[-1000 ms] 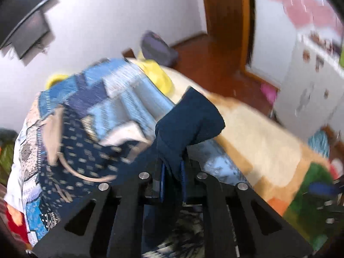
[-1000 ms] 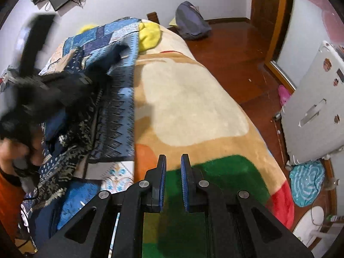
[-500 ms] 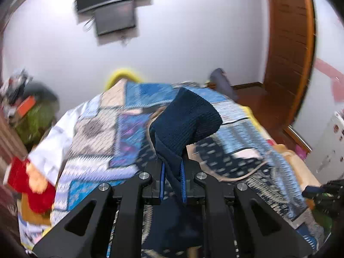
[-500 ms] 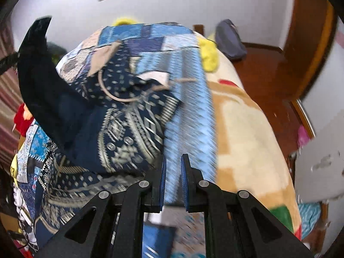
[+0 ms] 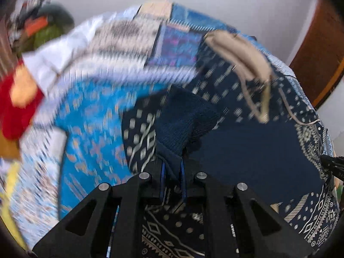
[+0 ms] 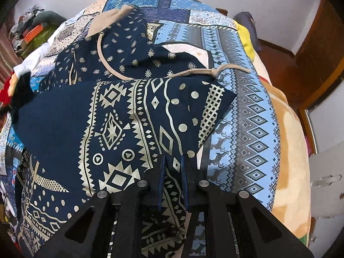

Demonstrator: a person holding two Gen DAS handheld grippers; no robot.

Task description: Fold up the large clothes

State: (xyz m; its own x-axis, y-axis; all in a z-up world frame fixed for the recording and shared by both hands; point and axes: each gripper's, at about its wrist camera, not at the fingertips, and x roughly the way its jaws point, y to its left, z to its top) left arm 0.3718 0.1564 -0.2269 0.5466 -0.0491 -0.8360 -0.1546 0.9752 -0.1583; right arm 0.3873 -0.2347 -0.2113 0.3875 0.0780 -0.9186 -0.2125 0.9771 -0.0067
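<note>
A navy hooded top (image 6: pixel 120 118) with cream patterns lies spread on the bed. Its beige hood lining (image 6: pixel 116 14) and drawstring (image 6: pixel 193 73) sit toward the far side. One patterned sleeve is laid across the body. My left gripper (image 5: pixel 172 167) is shut on the sleeve's dark ribbed cuff (image 5: pixel 182 118), low over the plain navy part of the top (image 5: pixel 247 150). The left wrist view is blurred by motion. My right gripper (image 6: pixel 173 167) is shut with nothing in it, just above the top's near right edge. Patterned cloth shows through the narrow gap between its pads.
A blue patchwork bedcover (image 6: pixel 243 107) lies under the top, with a beige and orange blanket (image 6: pixel 290 150) to the right. A yellow pillow (image 6: pixel 245 36) and dark bag (image 6: pixel 247 21) are at the far end. Clutter (image 6: pixel 34 32) and a red cloth (image 5: pixel 17 103) are on the left; a wooden door (image 6: pixel 318 53) stands on the right.
My left gripper swung across the bed and downward with the cuff, rolling as it went. My right gripper moved from over the blanket to over the top. The sleeve now lies across the body.
</note>
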